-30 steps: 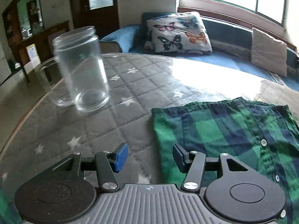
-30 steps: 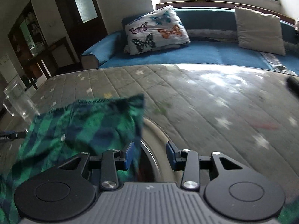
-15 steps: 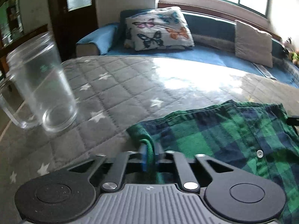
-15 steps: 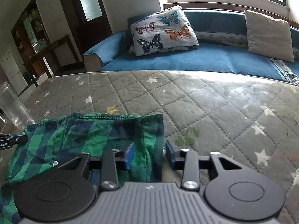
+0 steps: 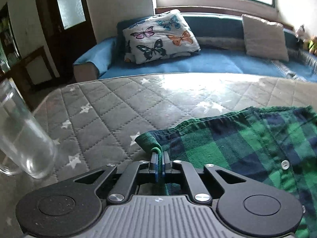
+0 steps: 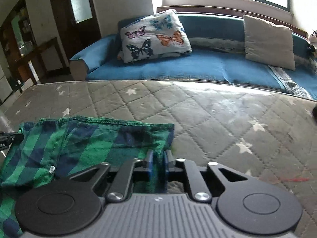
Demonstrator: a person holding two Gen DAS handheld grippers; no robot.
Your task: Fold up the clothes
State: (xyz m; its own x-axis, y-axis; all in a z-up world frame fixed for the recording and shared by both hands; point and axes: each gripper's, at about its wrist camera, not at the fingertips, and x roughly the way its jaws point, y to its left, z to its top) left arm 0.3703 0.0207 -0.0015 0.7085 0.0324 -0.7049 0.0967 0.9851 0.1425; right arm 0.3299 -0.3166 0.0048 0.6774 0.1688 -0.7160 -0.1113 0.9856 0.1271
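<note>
A green and navy plaid shirt with white buttons lies on the grey quilted, star-printed table cover. My left gripper is shut on the shirt's left hem corner, which bunches up above the blue pads. In the right wrist view the same shirt spreads to the left, and my right gripper is shut on its right hem corner, cloth pinched between the pads. The tip of the left gripper shows at the shirt's far left edge.
A clear glass jar stands on the table at the left, close to the left gripper. Beyond the table runs a blue sofa with a butterfly pillow and a beige cushion. A small dark object lies at the table's right edge.
Both grippers went from open to shut on the shirt's hem corners: the left closed first, the right just now. The left view has shifted, the jar sliding toward the left edge.
</note>
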